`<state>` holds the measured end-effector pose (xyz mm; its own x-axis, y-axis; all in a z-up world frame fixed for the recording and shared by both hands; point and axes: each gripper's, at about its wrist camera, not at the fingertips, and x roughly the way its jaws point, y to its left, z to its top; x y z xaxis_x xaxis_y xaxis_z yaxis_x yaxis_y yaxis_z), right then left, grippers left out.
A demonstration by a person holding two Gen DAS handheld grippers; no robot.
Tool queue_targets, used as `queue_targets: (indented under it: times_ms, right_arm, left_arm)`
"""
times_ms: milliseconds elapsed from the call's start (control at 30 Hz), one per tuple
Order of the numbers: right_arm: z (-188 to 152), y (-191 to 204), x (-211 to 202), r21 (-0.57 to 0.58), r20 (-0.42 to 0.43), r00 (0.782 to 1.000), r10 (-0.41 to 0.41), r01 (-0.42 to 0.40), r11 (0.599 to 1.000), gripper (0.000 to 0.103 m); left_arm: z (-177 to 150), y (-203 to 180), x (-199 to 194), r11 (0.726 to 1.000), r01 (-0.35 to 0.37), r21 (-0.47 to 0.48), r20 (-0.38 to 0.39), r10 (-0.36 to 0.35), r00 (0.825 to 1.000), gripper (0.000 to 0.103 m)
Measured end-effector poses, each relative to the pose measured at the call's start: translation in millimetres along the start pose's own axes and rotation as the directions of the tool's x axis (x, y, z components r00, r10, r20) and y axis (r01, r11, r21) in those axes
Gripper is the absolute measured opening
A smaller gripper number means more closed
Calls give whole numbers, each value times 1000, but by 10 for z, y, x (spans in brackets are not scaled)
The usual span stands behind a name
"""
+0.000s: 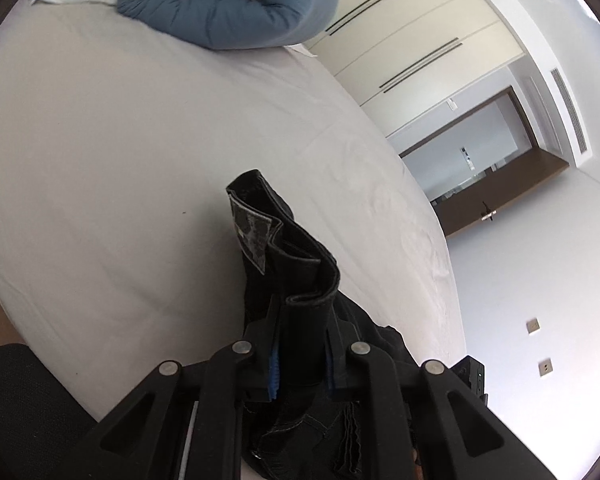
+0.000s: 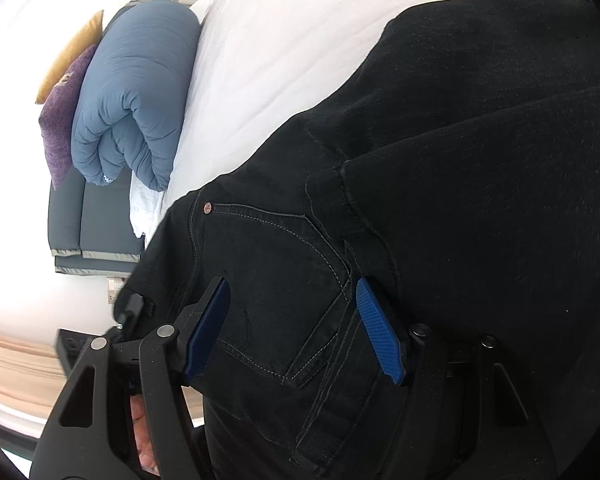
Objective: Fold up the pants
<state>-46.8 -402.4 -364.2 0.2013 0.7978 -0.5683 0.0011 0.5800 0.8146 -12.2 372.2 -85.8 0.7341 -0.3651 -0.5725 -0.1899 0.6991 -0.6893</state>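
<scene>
Nearest the left wrist lens: left gripper point(image 1: 300, 344), jaws drawn in tight on a bunched band of the black pants point(image 1: 288, 264); the blue pads press the cloth from both sides. The pinched fold stands up out of the jaws toward 12 o'clock, leaning slightly to 11, a grey patch on its inner face; more black cloth hangs below the fingers at 6 o'clock. The held part looks clear of the white bed sheet point(image 1: 140, 160), which fills the frame from 9 to 1 o'clock. Far off at 12 lies a rolled blue duvet point(image 1: 228, 4). Right wrist view, near: right gripper point(image 2: 296, 320), jaws standing apart, blue pads either side of the pocket area with a gap to the cloth; no grip as far as I can judge, though contact of the fingertips with the denim cannot be ruled out. The pants spread ahead from 6 toward 1 o'clock, long axis roughly along that line, lying on the sheet. Judgement: the left hand has the garment; the right is directly over it and needs only to close on the pocket region.
</scene>
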Motion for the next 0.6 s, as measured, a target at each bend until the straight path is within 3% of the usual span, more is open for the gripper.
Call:
queue_targets:
  times_ms: [133, 267, 400, 600]
  right_arm:
    - [23, -44, -59, 52, -12, 999, 53, -52, 997, 65]
    - [57, -38, -403, 102, 44, 988, 150, -153, 983, 67]
    - [129, 89, -870, 45, 63, 974, 219, -222, 974, 67]
    - [136, 427, -1329, -107, 27, 975, 219, -215, 971, 74]
  left_arm:
    - [-72, -336, -35, 995, 10, 100, 4, -10, 1000, 16]
    - [-210, -721, -50, 971, -3, 240, 1, 2, 1000, 16]
    - [-513, -1154, 62, 912, -22, 409, -16, 31, 999, 16]
    - [-1080, -1647, 293, 796, -26, 605, -58, 77, 995, 16]
